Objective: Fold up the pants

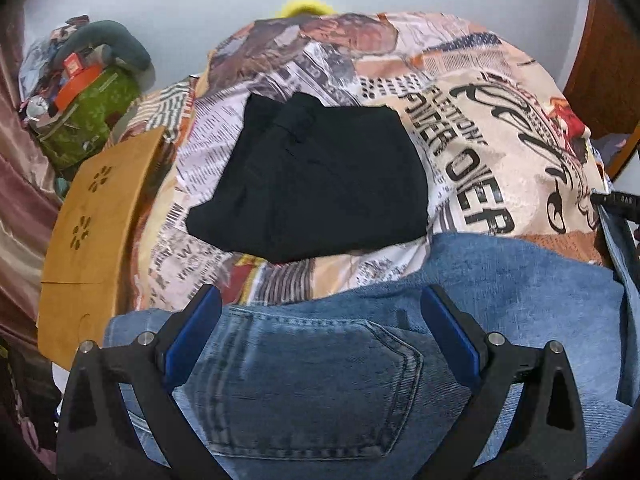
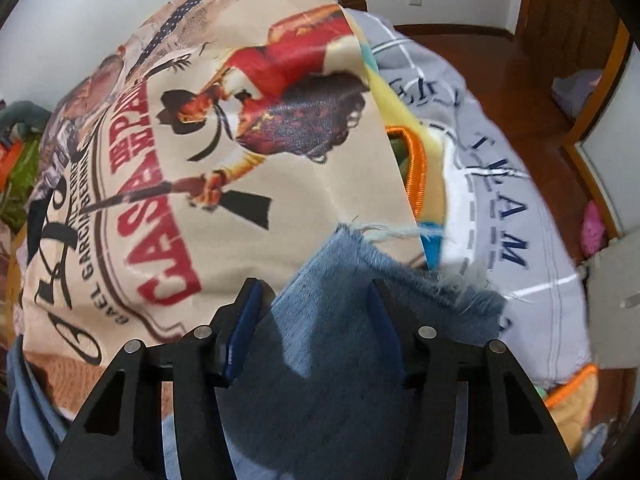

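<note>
the left gripper point(image 1: 320, 304) stands with jaws wide, its blue pads point(image 1: 450, 332) apart over the back pocket of the blue jeans point(image 1: 312, 384), gripping nothing; the right gripper point(image 2: 314, 300) has narrower jaws with the frayed denim hem point(image 2: 400, 280) between them, though whether the pads press it i cannot tell; the jeans lie at the near edge of the bed, on a glossy printed cover point(image 1: 480, 120); folded black pants point(image 1: 316, 176) sit mid-bed beyond.
</note>
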A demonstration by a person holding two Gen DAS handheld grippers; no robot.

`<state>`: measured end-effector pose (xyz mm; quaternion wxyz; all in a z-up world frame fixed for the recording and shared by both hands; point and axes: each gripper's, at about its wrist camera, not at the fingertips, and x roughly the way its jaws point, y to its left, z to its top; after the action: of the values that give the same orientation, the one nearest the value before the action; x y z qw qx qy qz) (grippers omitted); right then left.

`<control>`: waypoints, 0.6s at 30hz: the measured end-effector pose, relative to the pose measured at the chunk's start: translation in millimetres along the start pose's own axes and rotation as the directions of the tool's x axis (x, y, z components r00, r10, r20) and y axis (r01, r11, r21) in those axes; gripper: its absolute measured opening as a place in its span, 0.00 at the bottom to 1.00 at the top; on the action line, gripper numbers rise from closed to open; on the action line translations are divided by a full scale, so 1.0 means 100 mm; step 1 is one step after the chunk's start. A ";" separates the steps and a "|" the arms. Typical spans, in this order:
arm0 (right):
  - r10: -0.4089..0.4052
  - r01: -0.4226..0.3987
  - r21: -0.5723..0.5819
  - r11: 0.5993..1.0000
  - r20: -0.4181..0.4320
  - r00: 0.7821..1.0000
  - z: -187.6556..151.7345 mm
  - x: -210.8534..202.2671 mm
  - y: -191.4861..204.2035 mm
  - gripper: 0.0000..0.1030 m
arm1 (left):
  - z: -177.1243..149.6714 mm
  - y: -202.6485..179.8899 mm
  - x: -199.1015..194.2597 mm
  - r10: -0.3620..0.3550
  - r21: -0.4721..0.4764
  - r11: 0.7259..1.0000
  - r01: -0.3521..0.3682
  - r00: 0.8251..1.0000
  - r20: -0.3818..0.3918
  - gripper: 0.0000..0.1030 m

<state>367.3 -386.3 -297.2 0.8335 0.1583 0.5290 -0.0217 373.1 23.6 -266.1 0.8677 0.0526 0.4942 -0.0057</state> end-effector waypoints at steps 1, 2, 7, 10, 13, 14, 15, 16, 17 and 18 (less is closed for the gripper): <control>0.006 -0.006 0.000 1.000 0.002 1.000 -0.01 -0.01 -0.01 0.44 | -0.01 -0.02 0.02 0.000 0.004 1.000 0.000 1.000 -0.007 0.98; 0.011 -0.011 -0.005 1.000 0.004 1.000 -0.01 -0.02 -0.01 0.35 | -0.02 -0.03 0.04 0.003 0.008 1.000 -0.002 1.000 -0.015 0.98; -0.026 0.027 -0.053 0.998 0.017 1.000 -0.05 -0.17 -0.03 0.10 | -0.06 -0.12 0.01 0.000 0.022 1.000 0.000 1.000 -0.030 0.98; -0.014 0.017 -0.036 0.999 0.071 0.997 -0.09 -0.44 -0.11 0.08 | -0.08 -0.20 -0.09 -0.002 0.046 0.999 0.003 1.000 -0.023 0.98; 0.019 -0.019 -0.003 1.000 0.146 0.989 -0.16 -0.87 -0.26 0.07 | -0.10 -0.29 -0.18 -0.019 0.070 0.997 0.021 0.999 -0.027 0.98; 0.028 -0.029 0.004 1.000 0.171 0.985 -0.18 -1.02 -0.30 0.07 | -0.11 -0.33 -0.21 -0.026 0.079 0.997 0.028 0.999 -0.031 0.98; 0.031 -0.032 0.005 0.999 0.200 0.979 -0.21 -1.18 -0.35 0.07 | -0.13 -0.37 -0.23 -0.037 0.091 0.995 0.039 0.999 -0.033 0.98; 0.026 -0.027 0.001 1.000 0.246 0.969 -0.24 -1.40 -0.40 0.07 | -0.15 -0.43 -0.25 -0.048 0.107 0.993 0.052 0.998 -0.038 0.98; 0.022 -0.023 -0.002 1.000 0.280 0.960 -0.25 -1.56 -0.44 0.07 | -0.17 -0.49 -0.26 -0.049 0.123 0.991 0.055 0.998 -0.044 0.98; 0.022 -0.022 -0.004 1.000 0.313 0.949 -0.27 -1.74 -0.47 0.07 | -0.18 -0.54 -0.27 -0.046 0.137 0.989 0.052 0.998 -0.050 0.98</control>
<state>257.5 -445.5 -164.6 0.9071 0.1584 0.3882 -0.0373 340.2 -29.3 -257.0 0.8499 0.1006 0.5137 -0.0601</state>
